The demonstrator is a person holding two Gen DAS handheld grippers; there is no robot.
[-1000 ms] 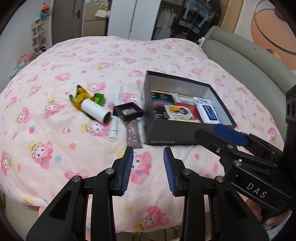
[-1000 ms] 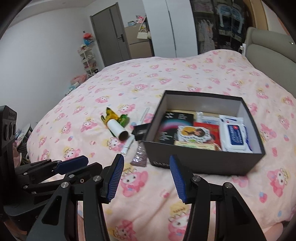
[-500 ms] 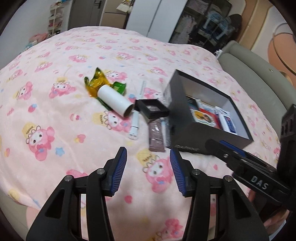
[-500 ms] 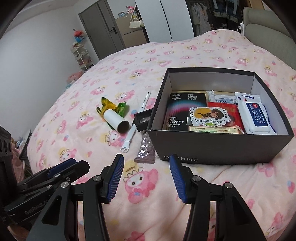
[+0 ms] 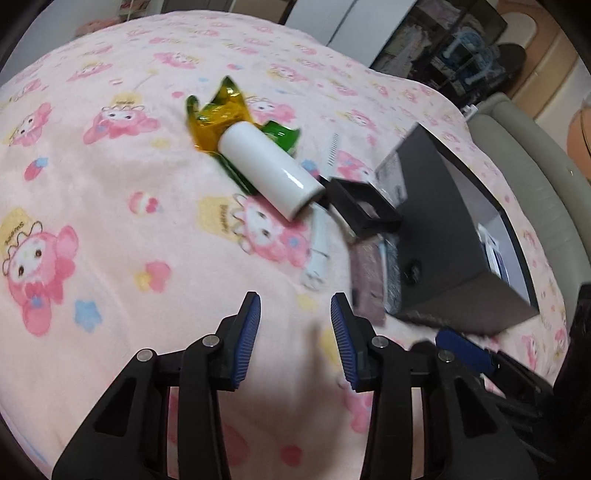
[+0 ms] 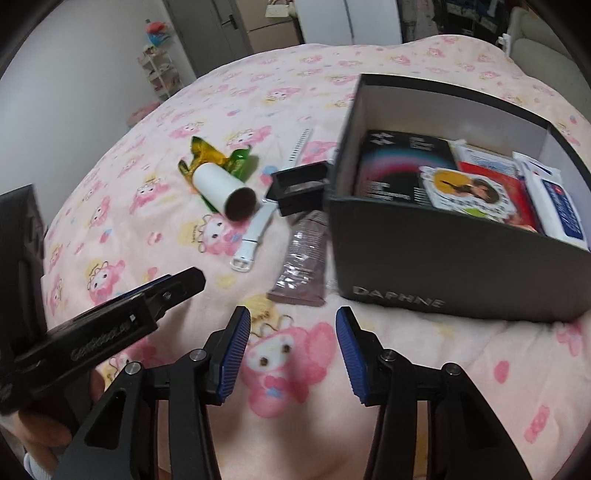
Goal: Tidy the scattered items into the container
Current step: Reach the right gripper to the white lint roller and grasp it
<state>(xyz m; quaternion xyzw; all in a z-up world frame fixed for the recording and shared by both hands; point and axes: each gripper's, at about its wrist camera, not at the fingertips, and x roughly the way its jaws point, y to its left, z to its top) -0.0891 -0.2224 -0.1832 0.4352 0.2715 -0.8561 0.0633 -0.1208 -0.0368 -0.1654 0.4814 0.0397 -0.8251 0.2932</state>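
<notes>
pink cartoon bedspread | grey headboard | grey door | white wardrobe

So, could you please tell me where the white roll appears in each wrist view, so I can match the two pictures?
Left wrist view: the white roll lies above centre, on the gold and green wrappers, closed end toward the far side.
Right wrist view: the white roll lies left of centre, its dark open end facing the camera.
Shared landmark: the black box, right of the roll in both.

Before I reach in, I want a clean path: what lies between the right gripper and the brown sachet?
Only bare pink blanket, seen in the right wrist view. The right gripper is open, and the sachet lies just ahead beside the box.
</notes>
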